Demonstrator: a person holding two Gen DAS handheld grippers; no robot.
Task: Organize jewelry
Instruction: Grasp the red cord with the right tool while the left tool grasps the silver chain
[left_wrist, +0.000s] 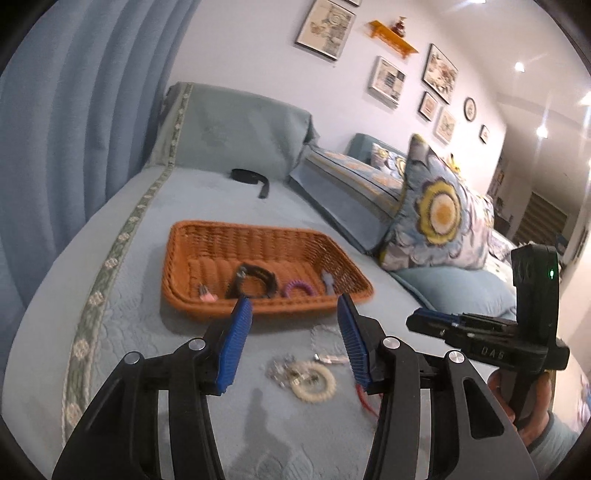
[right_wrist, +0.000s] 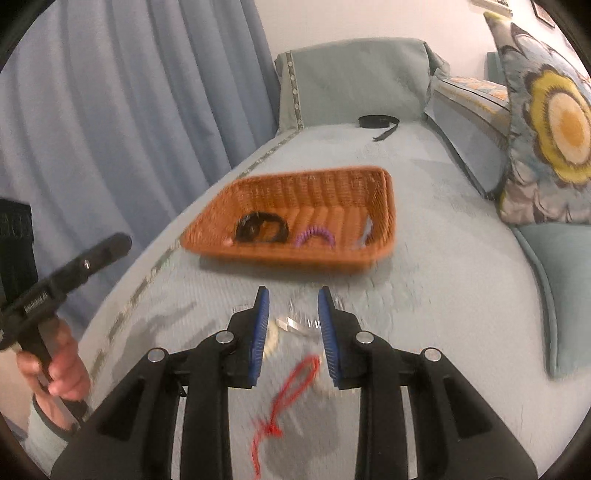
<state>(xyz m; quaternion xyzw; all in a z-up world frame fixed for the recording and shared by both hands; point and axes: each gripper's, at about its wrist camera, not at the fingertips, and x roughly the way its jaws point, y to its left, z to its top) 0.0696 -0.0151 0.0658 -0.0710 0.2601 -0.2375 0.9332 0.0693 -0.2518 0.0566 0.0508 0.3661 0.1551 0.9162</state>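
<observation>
An orange wicker basket (left_wrist: 177, 254) (right_wrist: 380, 221) sits on the blue bed cover and holds a black bracelet (left_wrist: 255, 280) (right_wrist: 262, 227), a purple coil band (left_wrist: 298, 288) (right_wrist: 316, 234), a pale blue clip (left_wrist: 327, 281) and a small pink piece (left_wrist: 205, 293). On the cover in front lie a cream coil ring (left_wrist: 314, 382), a silver chain (left_wrist: 286, 369), a beaded necklace (left_wrist: 321, 336) and a red cord (right_wrist: 291, 391). My left gripper (left_wrist: 293, 304) is open and empty above them. My right gripper (right_wrist: 293, 297) is open and empty over the red cord; it also shows in the left wrist view (left_wrist: 417, 323).
A black strap (left_wrist: 251, 177) (right_wrist: 380, 123) lies farther back on the bed. Floral pillows (left_wrist: 439, 210) (right_wrist: 554, 129) stand to the right. A blue curtain (left_wrist: 74, 110) hangs on the left past the bed's edge.
</observation>
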